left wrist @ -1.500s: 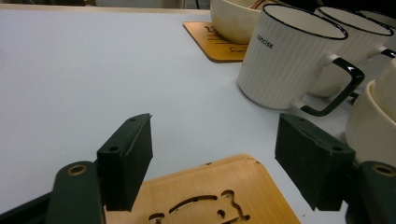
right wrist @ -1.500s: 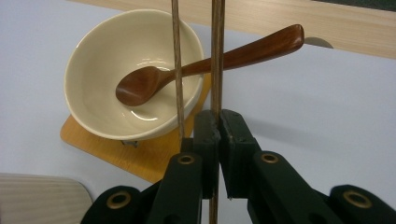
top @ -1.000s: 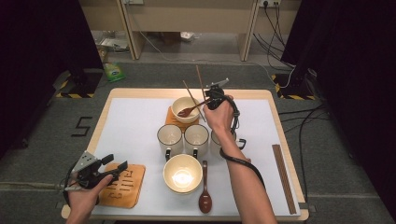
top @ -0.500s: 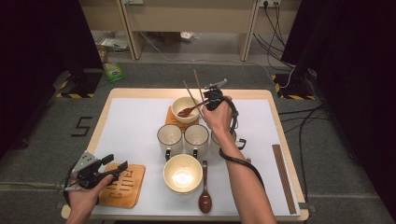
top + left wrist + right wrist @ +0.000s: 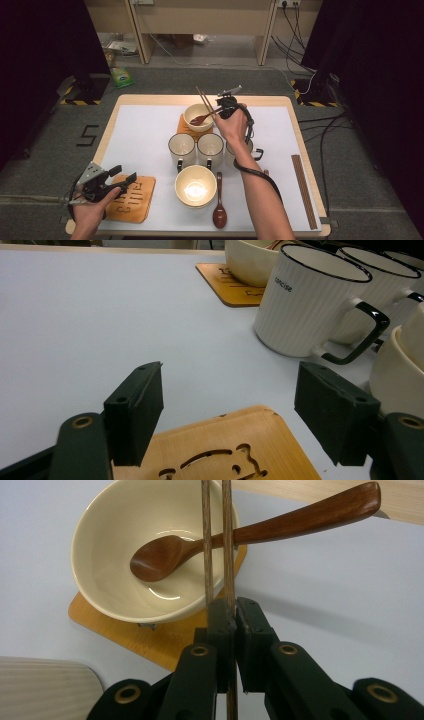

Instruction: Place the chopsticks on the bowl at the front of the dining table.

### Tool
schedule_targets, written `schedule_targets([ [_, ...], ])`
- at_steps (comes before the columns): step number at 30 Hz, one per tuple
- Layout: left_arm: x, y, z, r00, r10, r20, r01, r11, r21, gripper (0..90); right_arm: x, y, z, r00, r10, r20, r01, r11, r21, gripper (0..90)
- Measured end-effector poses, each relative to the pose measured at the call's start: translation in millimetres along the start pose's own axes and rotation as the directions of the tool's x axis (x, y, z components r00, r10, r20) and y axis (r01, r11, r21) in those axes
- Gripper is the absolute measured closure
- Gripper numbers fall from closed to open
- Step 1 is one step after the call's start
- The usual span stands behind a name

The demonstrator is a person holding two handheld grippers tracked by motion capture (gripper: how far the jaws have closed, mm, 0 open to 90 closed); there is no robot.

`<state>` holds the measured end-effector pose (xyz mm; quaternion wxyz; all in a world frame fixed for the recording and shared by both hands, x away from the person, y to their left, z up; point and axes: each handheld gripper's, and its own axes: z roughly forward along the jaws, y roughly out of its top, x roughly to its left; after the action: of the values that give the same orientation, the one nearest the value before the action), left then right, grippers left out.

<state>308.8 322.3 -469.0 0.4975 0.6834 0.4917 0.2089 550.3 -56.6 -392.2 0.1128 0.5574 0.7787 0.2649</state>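
Observation:
My right gripper is shut on a pair of dark wooden chopsticks, which slant up and away over the far cream bowl. In the right gripper view the chopsticks run straight up from between the pressed jaws, crossing a brown wooden spoon that lies in the bowl. That bowl stands on a wooden coaster. My left gripper is open at the near left, just over a second wooden coaster, with nothing between its jaws.
Two white ribbed mugs stand mid-table, a third sits partly behind the right forearm. A larger cream bowl and a wooden spoon lie near the front edge. Another chopstick pair lies along the right edge.

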Motion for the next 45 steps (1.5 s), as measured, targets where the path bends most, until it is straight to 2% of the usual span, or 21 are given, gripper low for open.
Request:
schedule_targets([
  [15,0.1,0.0,0.2,1.0000,-0.001,0.001,0.001,1.0000,0.000,26.8,1.7,-0.2,7.7,0.9997,-0.004,-0.023,0.005,1.000,0.021,85.5],
  [45,0.6,0.2,-0.3,1.0000,-0.001,-0.001,0.001,1.0000,-0.001,26.7,3.4,0.1,13.7,0.9995,0.003,-0.033,-0.003,1.000,0.006,85.4],
])
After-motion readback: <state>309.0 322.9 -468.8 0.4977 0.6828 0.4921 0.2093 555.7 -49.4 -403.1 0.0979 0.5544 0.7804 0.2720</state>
